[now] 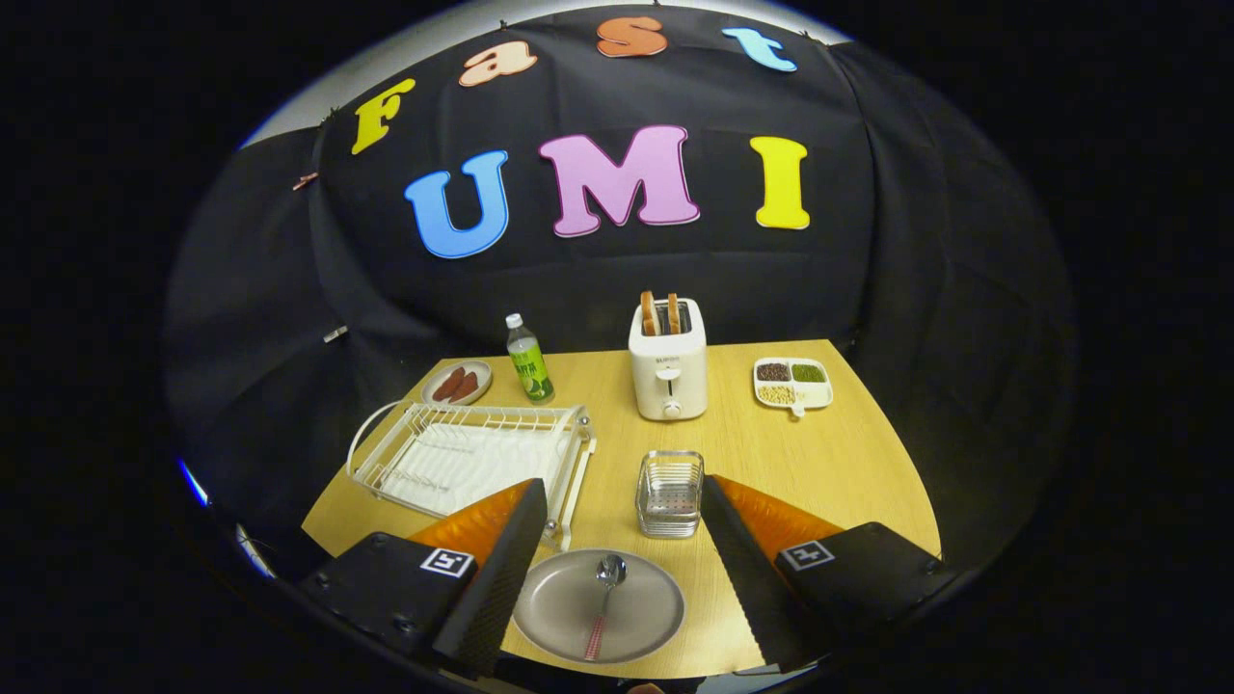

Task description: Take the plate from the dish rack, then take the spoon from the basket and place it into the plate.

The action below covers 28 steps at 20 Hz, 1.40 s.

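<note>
Tongs [617, 559] spread wide and holding nothing hover over a wooden surface [819, 463]. Between their fingers, at the surface's near edge, a spoon [604, 602] lies in a grey plate [656, 607]. Just beyond stands the basket [669, 493], with the dish rack [463, 453] beside it.

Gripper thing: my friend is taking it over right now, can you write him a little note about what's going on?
Gripper: open, holding nothing, fingers spread either side of the plate.
Plate: out of the dish rack, flat on the table between the fingers.
Spoon: lying in the plate, bowl toward the basket.
Basket: just ahead of the fingers, looks empty.
Done: plate taken out, spoon placed in it.
Left: nothing that I can see; just draw the gripper away.
</note>
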Motion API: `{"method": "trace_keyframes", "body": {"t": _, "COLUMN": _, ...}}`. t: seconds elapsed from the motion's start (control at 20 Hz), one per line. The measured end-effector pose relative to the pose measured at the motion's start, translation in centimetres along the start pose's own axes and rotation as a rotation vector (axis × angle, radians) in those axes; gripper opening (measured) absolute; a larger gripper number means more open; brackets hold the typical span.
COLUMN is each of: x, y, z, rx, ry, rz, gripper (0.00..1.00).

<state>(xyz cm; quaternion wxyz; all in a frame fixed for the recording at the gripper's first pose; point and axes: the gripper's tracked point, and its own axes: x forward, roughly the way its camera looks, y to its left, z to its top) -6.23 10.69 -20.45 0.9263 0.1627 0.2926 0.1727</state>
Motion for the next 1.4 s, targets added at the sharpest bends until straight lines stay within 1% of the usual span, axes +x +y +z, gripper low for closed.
{"method": "trace_keyframes", "body": {"t": 0.2, "x": -1.1, "y": 0.5, "z": 4.4, "rx": -0.031, "ry": -0.078, "rz": 0.009, "gripper": 0.99}}
{"method": "trace_keyframes", "body": {"t": 0.45, "x": -3.3, "y": 0.8, "z": 9.6, "rx": -0.146, "ry": -0.197, "rz": -0.014, "gripper": 0.99}}
{"method": "trace_keyframes", "body": {"t": 0.55, "x": -4.1, "y": 1.1, "z": 11.4, "rx": -0.171, "ry": -0.243, "rz": -0.019, "gripper": 0.99}}
{"method": "trace_keyframes", "body": {"t": 0.8, "x": -6.2, "y": 2.2, "z": 15.1, "rx": -0.138, "ry": -0.348, "rz": 0.013, "gripper": 0.98}}
{"method": "trace_keyframes", "body": {"t": 0.9, "x": -6.9, "y": 1.9, "z": 16.0, "rx": -0.150, "ry": -0.383, "rz": 0.004, "gripper": 0.98}}
{"method": "trace_keyframes", "body": {"t": 1.1, "x": -7.6, "y": 1.4, "z": 16.5, "rx": -0.184, "ry": -0.410, "rz": -0.018, "gripper": 0.98}}
{"method": "trace_keyframes", "body": {"t": 1.4, "x": -8.1, "y": 0.8, "z": 17.1, "rx": -0.124, "ry": -0.427, "rz": -0.013, "gripper": 0.98}}
